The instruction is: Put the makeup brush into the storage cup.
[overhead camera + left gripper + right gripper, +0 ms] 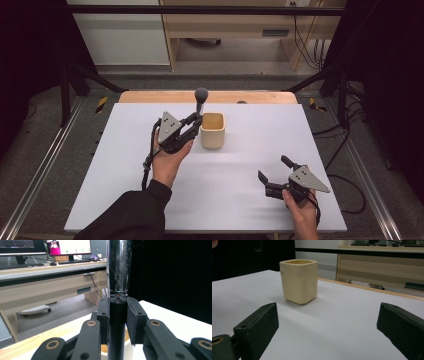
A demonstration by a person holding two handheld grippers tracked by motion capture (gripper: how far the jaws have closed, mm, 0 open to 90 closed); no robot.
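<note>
Left gripper (196,120), frame centre, clamps upright microphone (201,97) beside cup (213,130); right gripper (274,175) gapes empty; next, probably lower it into cup.

A wooden desk (240,22) with monitors (67,247) stands beyond the white-topped table (125,175) on grey floor (55,165)

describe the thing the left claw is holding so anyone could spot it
On the white table, look beside the cream square cup near the far edge. The left claw clamps a dark microphone upright there, the one thing with a rounded grey head.
</note>
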